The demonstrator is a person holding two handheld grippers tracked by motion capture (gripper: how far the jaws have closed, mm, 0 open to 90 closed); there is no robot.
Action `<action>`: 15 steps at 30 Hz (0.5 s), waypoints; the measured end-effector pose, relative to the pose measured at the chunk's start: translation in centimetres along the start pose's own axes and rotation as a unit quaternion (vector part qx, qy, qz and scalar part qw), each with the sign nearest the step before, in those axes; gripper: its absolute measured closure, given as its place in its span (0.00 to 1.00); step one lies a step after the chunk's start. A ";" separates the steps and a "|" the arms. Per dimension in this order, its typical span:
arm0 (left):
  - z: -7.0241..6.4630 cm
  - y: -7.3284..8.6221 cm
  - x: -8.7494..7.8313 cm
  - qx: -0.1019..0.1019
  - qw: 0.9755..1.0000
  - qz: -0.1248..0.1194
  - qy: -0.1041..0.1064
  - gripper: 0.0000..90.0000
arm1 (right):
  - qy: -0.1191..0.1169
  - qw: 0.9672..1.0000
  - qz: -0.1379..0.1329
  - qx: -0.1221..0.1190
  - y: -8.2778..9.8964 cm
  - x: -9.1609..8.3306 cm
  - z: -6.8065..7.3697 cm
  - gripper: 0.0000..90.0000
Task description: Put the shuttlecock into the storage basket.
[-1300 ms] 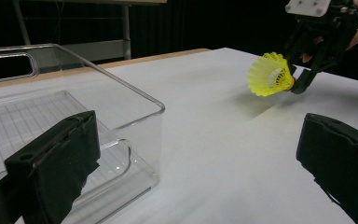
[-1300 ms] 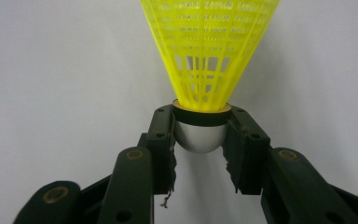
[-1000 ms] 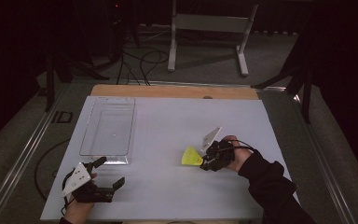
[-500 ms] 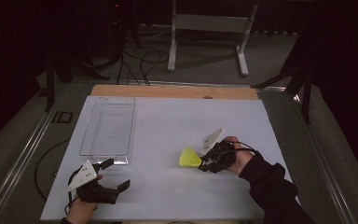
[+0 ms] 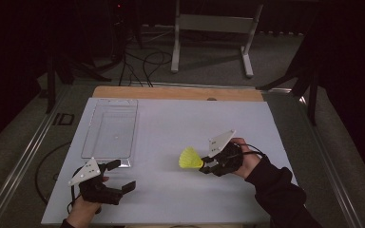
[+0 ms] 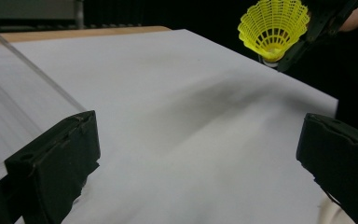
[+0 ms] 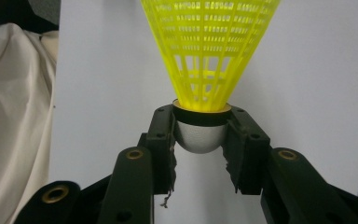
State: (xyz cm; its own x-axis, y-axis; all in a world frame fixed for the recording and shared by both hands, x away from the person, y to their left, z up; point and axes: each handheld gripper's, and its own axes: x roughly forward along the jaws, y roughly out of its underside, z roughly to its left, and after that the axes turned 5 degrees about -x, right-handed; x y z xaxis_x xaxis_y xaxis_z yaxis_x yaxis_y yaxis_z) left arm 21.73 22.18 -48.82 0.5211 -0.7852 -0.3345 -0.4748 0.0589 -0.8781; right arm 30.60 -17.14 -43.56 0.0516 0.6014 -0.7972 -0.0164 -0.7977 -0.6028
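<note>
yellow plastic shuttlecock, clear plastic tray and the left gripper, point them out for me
yellow plastic shuttlecock [image 7: 208, 56], right gripper view, on its mesh skirt
clear plastic tray [image 5: 108, 153], high view, on its near rim
left gripper [image 5: 122, 175], high view, between its open jaws

A clear rectangular plastic tray [image 5: 110, 129] lies on the white surface [image 5: 171, 123], left of centre. A grey metal stand [image 5: 212, 28] occupies the floor beyond.

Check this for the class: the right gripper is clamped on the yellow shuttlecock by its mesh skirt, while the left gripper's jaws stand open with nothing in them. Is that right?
Not quite. The right gripper holds the yellow shuttlecock by its rounded silver-grey cork, not the mesh skirt, as the right gripper view shows. The rest stands: the left gripper is open with nothing in it.
</note>
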 end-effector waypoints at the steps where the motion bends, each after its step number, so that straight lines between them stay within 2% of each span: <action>1: -0.1 -0.3 0.0 0.005 1.000 0.002 -0.001 0.00 | 0.002 1.000 0.004 -0.003 -0.1 0.0 0.1 0.73; 3: -0.4 -1.0 0.1 0.007 1.000 0.008 0.005 0.00 | 0.003 1.000 0.002 -0.005 -0.2 -0.1 0.2 0.73; 7: -0.8 -2.8 0.6 -0.015 0.999 0.037 0.031 0.00 | 0.003 1.000 0.001 -0.009 -0.3 -0.2 0.4 0.73; 11: -1.2 -4.8 1.4 -0.036 0.995 0.075 0.057 0.00 | -0.003 1.000 0.006 -0.010 -0.4 0.2 0.6 0.73; 13: -1.3 -5.8 1.9 -0.039 0.993 0.093 0.068 0.00 | -0.006 1.000 0.009 -0.013 -0.5 0.4 0.6 0.73; 14: -1.3 -5.8 1.9 -0.039 0.993 0.093 0.068 0.00 | -0.006 1.000 0.009 -0.013 -0.5 0.4 0.6 0.73; 15: -1.5 -6.8 2.4 -0.041 0.991 0.103 0.079 0.00 | -0.007 1.000 0.011 -0.012 -0.5 0.7 0.7 0.73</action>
State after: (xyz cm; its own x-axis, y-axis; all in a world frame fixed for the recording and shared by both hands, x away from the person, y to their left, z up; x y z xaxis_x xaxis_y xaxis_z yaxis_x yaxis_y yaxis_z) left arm 25.18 19.01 -43.10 0.2927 -0.8483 -0.4413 -0.6192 0.1835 -0.7635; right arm 29.93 -16.28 -43.81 0.0367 0.5838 -0.8111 0.0059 -0.8117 -0.5840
